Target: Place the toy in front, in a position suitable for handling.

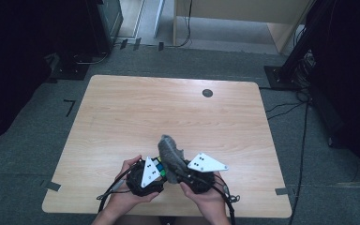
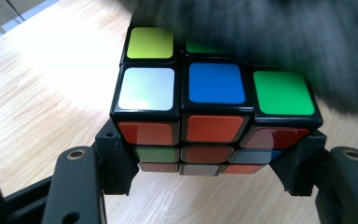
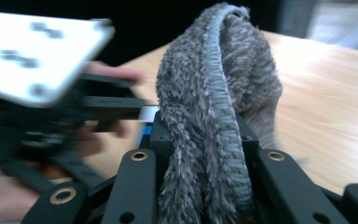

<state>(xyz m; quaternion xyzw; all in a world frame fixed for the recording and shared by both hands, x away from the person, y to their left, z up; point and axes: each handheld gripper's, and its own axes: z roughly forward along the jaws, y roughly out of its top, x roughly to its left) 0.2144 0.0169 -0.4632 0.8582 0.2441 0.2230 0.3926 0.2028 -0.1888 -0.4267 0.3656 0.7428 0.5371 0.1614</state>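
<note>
High view: light wooden table with rounded corners (image 1: 136, 108) sitting on grey carpet floor (image 1: 23, 154), small dark round grommet (image 1: 207, 93) near far edge, tape marks (image 1: 51, 185) stuck on carpet, black stands (image 1: 304, 42) and cables (image 1: 303, 140) hanging around right side, room pretty dim. Left gripper (image 1: 161, 169) clamping multicoloured plastic puzzle cube (image 2: 205, 100) just above table's near edge. Right gripper (image 1: 176, 171) pinching fuzzy grey cloth (image 3: 219, 93), cloth brushing over cube's top; left gripper view getting blurry there.
</note>
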